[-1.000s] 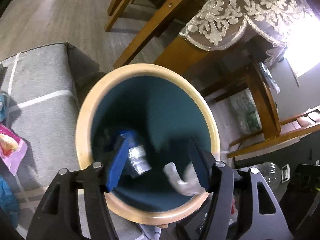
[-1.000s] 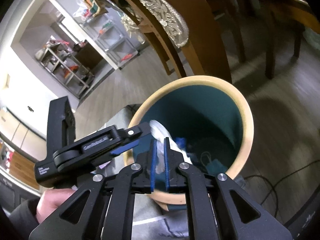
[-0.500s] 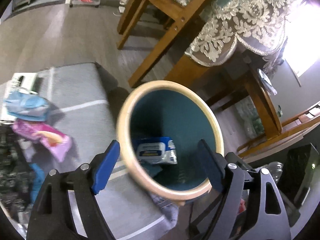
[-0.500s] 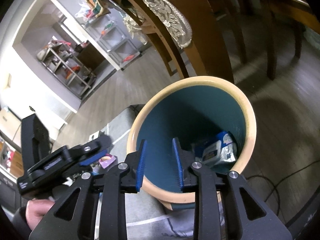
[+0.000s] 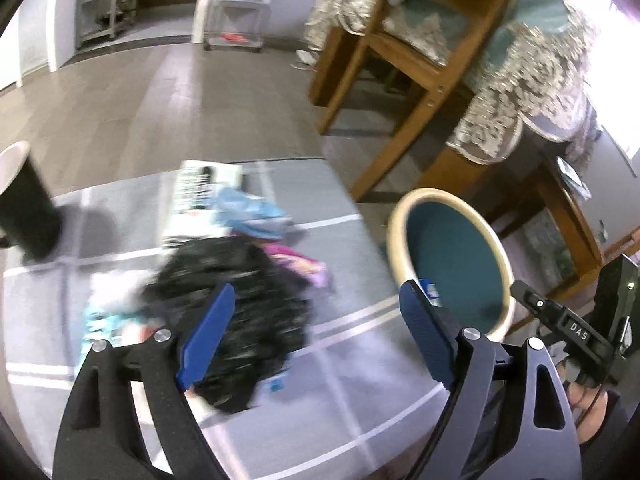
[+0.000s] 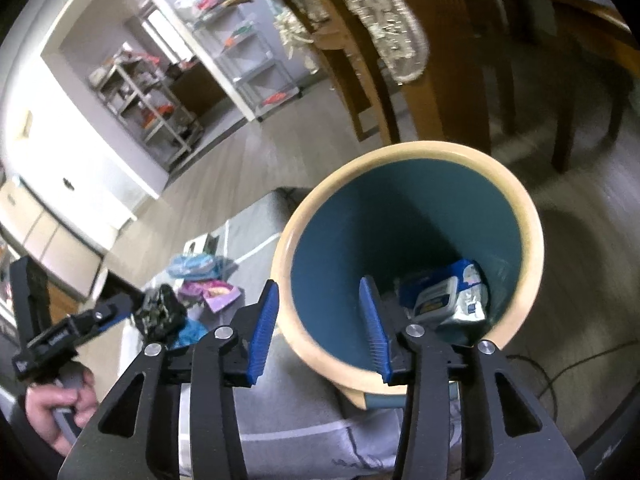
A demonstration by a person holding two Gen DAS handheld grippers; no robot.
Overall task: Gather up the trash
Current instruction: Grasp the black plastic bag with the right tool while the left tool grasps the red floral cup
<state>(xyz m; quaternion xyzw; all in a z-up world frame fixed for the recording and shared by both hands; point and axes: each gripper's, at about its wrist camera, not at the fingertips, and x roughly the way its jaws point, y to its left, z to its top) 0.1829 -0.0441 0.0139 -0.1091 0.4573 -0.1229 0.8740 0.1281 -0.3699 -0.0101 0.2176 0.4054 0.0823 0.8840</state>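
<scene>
Crumpled black plastic wrapper point(image 5: 236, 312), blurred, lies on the grey white-striped cushion point(image 5: 344, 360) among pink point(image 5: 298, 264) and light-blue wrappers point(image 5: 252, 216). Left gripper point(image 5: 316, 336) hangs over it, blue pads spread wide, empty. Round teal bin with tan rim point(image 6: 408, 248) stands just beside the cushion, a blue-white wipes pack point(image 6: 444, 296) inside. Right gripper point(image 6: 320, 332) released, straddling the rim.

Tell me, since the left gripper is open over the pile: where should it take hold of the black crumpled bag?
Probably from above, closing on the raised crumpled middle of the black bag. It is a soft, blurred heap lying on the grey ottoman, so a bunched fold pinches easiest. The left gripper already hangs open over it.
</scene>
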